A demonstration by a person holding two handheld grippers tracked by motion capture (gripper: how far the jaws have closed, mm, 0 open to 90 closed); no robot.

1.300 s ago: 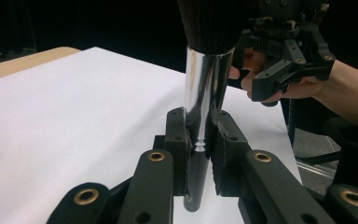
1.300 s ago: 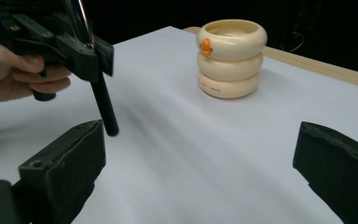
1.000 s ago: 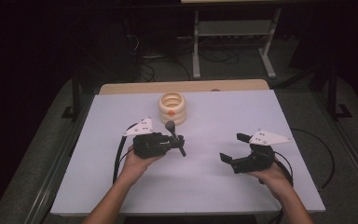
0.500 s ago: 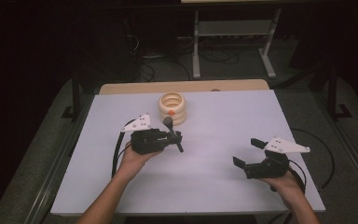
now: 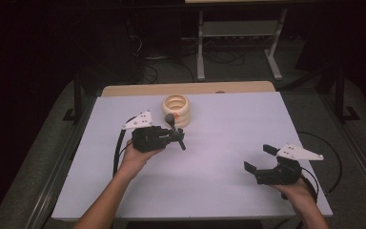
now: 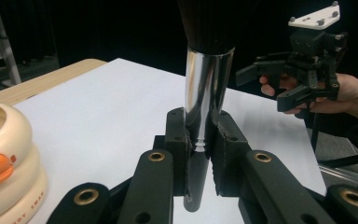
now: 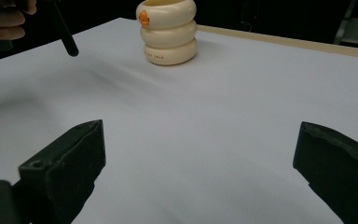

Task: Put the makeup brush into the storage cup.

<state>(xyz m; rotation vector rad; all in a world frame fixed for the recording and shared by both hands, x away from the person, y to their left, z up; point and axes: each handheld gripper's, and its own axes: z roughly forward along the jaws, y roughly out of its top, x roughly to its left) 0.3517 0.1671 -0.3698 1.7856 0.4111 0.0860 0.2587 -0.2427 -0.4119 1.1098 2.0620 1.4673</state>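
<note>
My left gripper [image 5: 175, 135] is shut on a make-up brush [image 5: 176, 131] with a black handle, silver collar and dark bristles. In the left gripper view the jaws clamp the brush [image 6: 207, 84] just below the collar, where the left gripper [image 6: 200, 135] holds it upright. A cream ringed pot [image 5: 176, 109] with an orange spot stands just beyond, also at the left as the pot [image 6: 2, 154]. My right gripper [image 5: 259, 158] sits open near the front right; between its wide jaws, right gripper [image 7: 200, 154], lies bare table. The pot [image 7: 168, 32] and brush handle tip [image 7: 67, 39] are far off.
The white table top [image 5: 228, 124] has a wooden strip [image 5: 186, 88] along its far edge. A metal stand [image 5: 238, 33] and cables lie on the dark floor behind. Black cables trail from both grippers over the table edges.
The right hand has drawn back to the right and toward the front edge with its jaws open. The left hand has kept its grip on the brush almost in place.
</note>
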